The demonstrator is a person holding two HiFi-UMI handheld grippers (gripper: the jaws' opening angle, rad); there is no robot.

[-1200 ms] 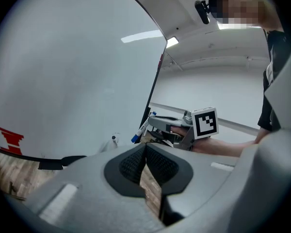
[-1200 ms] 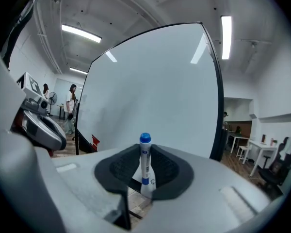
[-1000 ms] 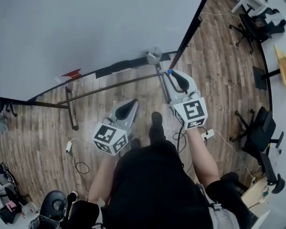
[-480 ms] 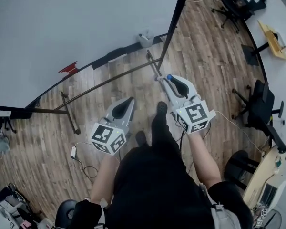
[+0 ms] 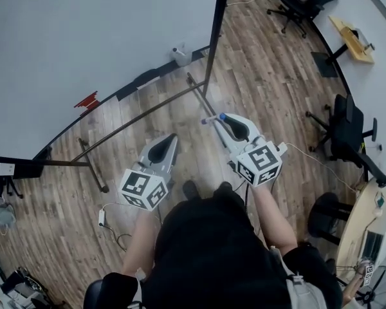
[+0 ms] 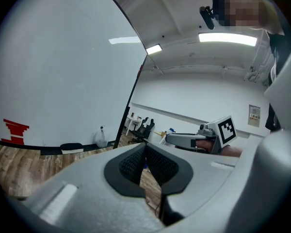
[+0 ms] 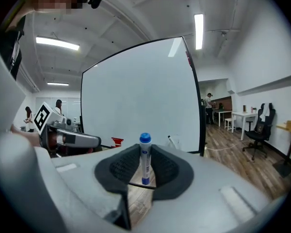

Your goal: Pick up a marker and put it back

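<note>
A white marker with a blue cap (image 7: 145, 159) stands upright between the pads of my right gripper (image 7: 145, 171), which is shut on it. In the head view the right gripper (image 5: 222, 118) points toward the right end of the whiteboard (image 5: 83, 37), and the marker (image 5: 213, 118) sticks out to the left of its tips. My left gripper (image 5: 162, 152) is held lower left of it, over the wooden floor. Its pads (image 6: 136, 163) meet with nothing between them. The left gripper view also shows the right gripper (image 6: 194, 140) off to the right.
The whiteboard's ledge carries a spray bottle (image 5: 180, 56), a dark eraser (image 5: 140, 81) and a red item (image 5: 87, 100). The stand's legs (image 5: 93, 166) and a cable (image 5: 109, 217) lie on the floor. Office chairs (image 5: 347, 134) and a desk (image 5: 354, 37) are at the right.
The view has swung so the board's right edge now sits further left. Both grippers have shifted along with it, and the marker has stayed in the right jaws.
</note>
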